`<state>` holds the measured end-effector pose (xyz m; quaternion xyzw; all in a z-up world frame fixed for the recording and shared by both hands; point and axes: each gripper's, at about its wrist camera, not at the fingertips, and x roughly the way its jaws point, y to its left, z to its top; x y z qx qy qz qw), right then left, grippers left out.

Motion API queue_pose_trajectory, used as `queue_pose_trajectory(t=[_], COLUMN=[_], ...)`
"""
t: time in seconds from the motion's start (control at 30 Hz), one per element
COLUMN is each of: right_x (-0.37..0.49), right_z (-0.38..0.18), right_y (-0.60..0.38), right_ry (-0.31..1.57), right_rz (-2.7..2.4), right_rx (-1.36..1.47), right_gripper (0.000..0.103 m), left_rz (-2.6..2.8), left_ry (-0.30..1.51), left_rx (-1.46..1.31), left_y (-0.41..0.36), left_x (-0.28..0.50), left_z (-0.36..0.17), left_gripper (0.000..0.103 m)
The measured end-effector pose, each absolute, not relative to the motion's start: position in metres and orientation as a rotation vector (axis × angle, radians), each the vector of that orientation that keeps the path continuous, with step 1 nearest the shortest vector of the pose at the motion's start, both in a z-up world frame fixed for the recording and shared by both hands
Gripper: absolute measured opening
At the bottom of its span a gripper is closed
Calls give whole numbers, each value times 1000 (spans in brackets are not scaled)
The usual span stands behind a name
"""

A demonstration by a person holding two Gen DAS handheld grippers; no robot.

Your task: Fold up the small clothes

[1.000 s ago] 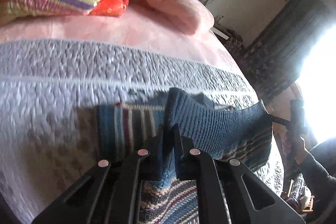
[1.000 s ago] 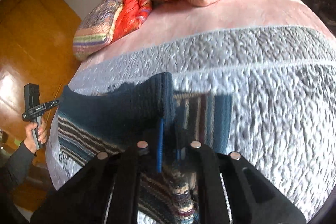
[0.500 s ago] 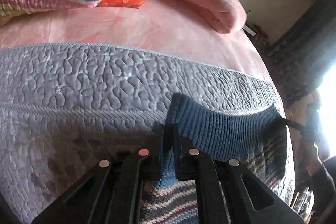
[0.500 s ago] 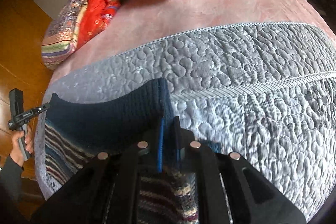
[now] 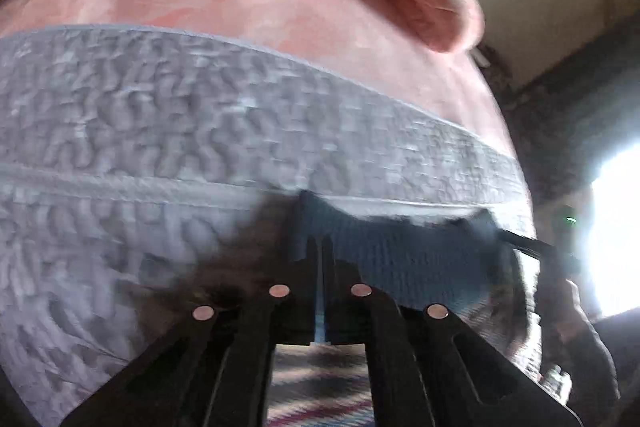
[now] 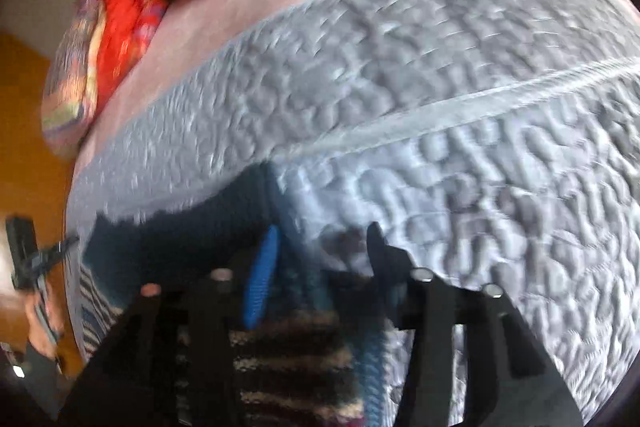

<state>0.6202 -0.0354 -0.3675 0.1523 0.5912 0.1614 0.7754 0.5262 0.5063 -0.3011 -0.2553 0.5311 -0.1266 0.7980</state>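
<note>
**One corner let go, one still pinched**

My left gripper (image 5: 320,259) has its jaws nearly together on the ribbed dark-blue hem of the striped knitted jumper (image 5: 400,259), only a thin slit between the fingers with cloth in it. My right gripper (image 6: 320,251) stands wide apart, its blue-padded finger (image 6: 262,279) on one side and the black finger on the other, nothing between them; the jumper's other corner (image 6: 180,239) lies just beside that blue pad, on the bed.

The jumper sits at the near edge of the grey quilted bedspread (image 5: 160,131), its blue hem laid toward the pink sheet (image 5: 240,3) and its stripes showing under both tools. I judge the fold is laid over and I am at the release.

What could spoil it from here:

- If I lift the left tool before opening it, the pinched hem will drag up and pull the fold crooked, since the right corner is free and nothing pins it.
- The knit is soft and loopy (it snags easily); an open finger sweeping back low could catch a stitch and peel the top layer off.
- The garment lies close to the bed's edge, so a tug toward me could slide it off.

Both views are blurred, so I cannot tell how squarely the edges meet.
</note>
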Motion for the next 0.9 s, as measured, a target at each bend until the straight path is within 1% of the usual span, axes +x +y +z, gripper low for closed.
queue_pose_trajectory(t=[0.03, 0.07, 0.1, 0.17, 0.2, 0.23, 0.3, 0.37, 0.4, 0.43, 0.47, 0.57, 0.6, 0.67, 0.73, 0.77, 0.8, 0.83, 0.9], right_x=[615, 608, 603, 595, 593, 593, 593, 596, 597, 597, 593, 567, 556, 536, 528, 530, 531, 531, 528], right_z=[-358, -347, -342, -339, -345, -353, -377, -393, -396, -396, -387, -357, -351, -353, -370, -383, -391, -395, -392], right_y=[-38, -37, -36, -29, -28, -25, -28, -40, -48, -53, -56, -43, -36, -20, -14, -17, -21, -24, -24], right_ry=[1237, 1194, 1179, 1177, 1200, 1234, 1288, 1304, 1313, 1318, 1298, 1243, 1241, 1265, 1317, 1334, 1343, 1343, 1355], right_rz=[365, 415, 446, 516, 535, 547, 528, 494, 485, 483, 481, 617, 665, 726, 715, 683, 668, 664, 656], right_rx=[350, 371, 380, 407, 425, 440, 452, 487, 528, 565, 577, 579, 577, 543, 510, 522, 544, 555, 570], right_gripper=[47, 47, 47, 47, 47, 47, 37, 8, 6, 6, 13, 13, 13, 13, 12, 3, 0, 0, 0], left_rz=[-309, -327, -333, -307, -278, -250, -208, -186, -181, -175, -177, -349, -422, -432, -343, -306, -284, -268, -255], left_ry=[1143, 1150, 1162, 1201, 1214, 1224, 1220, 1221, 1221, 1214, 1192, 1101, 1079, 1106, 1191, 1216, 1220, 1216, 1204], left_rx=[-556, -549, -540, -515, -511, -526, -546, -536, -535, -552, -573, -645, -649, -636, -589, -591, -603, -622, -640], left_y=[498, 491, 486, 481, 482, 487, 494, 495, 495, 496, 499, 492, 485, 479, 481, 486, 492, 498, 505], left_x=[524, 522, 522, 522, 523, 524, 523, 523, 522, 520, 517, 487, 470, 454, 447, 446, 444, 443, 441], left_z=[-301, -303, -307, -320, -328, -338, -348, -351, -349, -344, -334, -301, -293, -301, -327, -339, -348, -354, -351], left_gripper=[12, 23, 29, 30, 28, 25, 9, 7, 7, 8, 16, 17, 20, 22, 19, 16, 7, 4, 4])
